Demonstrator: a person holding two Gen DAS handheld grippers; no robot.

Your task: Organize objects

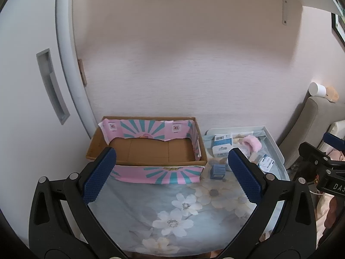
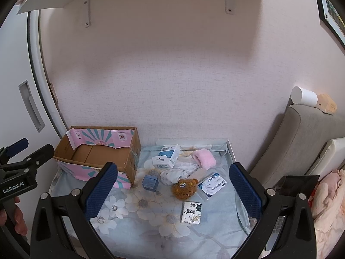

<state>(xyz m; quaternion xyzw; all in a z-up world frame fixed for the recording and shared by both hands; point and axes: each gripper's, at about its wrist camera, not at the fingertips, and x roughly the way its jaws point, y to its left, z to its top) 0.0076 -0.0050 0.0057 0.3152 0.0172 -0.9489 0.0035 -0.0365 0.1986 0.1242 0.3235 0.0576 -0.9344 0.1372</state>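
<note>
Left gripper: jaws spread, empty
Right gripper: jaws spread, empty
Cardboard box: left on floral cloth (nothing visible inside)
Bear plush: right of box, beside tissue pack

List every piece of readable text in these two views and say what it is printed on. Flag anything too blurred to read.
"GenRobot.AI": on the body of the left gripper, seen in the right wrist view.
"DA", cut off at the frame edge: on the right gripper, seen in the left wrist view.
White and blue box: barcode and print, too small to read.
Tissue pack: characters too blurred.
Round-window packet: unreadable.
Cardboard box stickers: unreadable.
</note>
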